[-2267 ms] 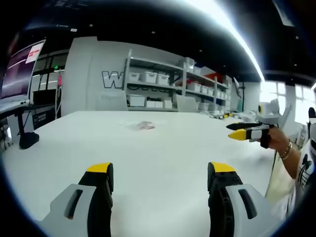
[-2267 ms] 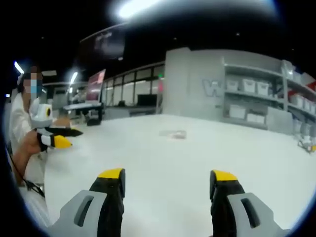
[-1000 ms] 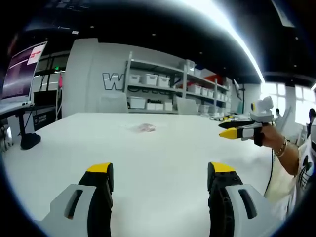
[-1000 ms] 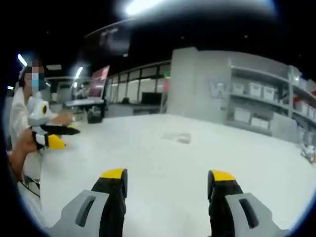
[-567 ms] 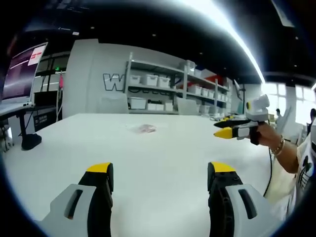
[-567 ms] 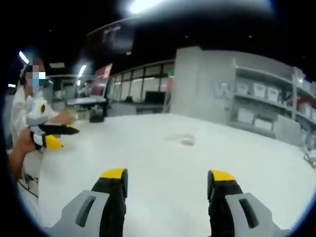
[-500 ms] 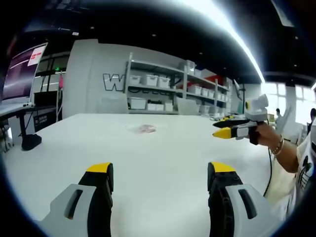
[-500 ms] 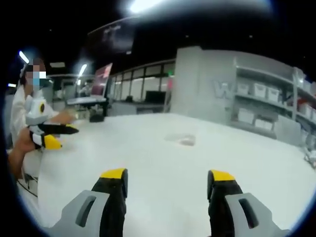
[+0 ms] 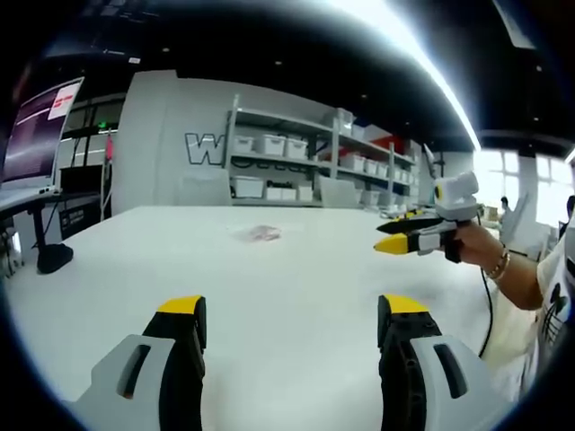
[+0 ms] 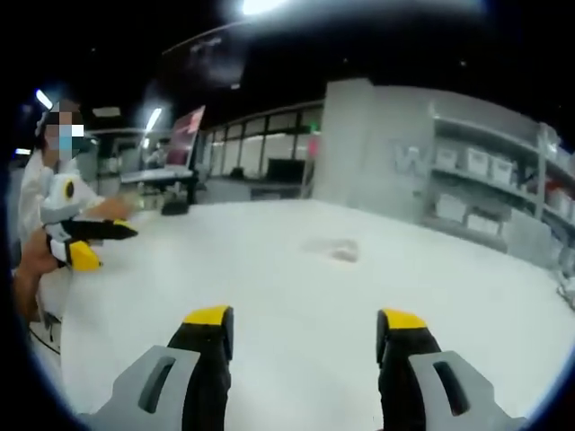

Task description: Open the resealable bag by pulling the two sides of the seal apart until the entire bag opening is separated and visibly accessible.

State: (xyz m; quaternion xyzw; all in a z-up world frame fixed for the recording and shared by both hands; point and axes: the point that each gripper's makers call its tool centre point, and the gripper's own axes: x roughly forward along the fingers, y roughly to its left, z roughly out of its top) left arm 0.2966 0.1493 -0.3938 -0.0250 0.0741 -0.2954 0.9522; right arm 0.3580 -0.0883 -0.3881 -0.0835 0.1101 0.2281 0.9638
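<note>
Left gripper (image 9: 294, 310) and right gripper (image 10: 305, 321) both hover spread and empty above the white worktop (image 9: 296, 269)
The resealable bag (image 9: 256, 233) lies flat far out on the worktop, well apart from both grippers, its seal too small to judge. In the left gripper view the right gripper comes in from the right, held in a hand (image 9: 467, 244), jaws parted. Shelving (image 9: 314, 162) with white bins stands behind the worktop

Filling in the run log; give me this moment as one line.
stage: approach | bag: flat on table, far off, untouched, seal state unclear | left gripper: open, empty | right gripper: open, empty
</note>
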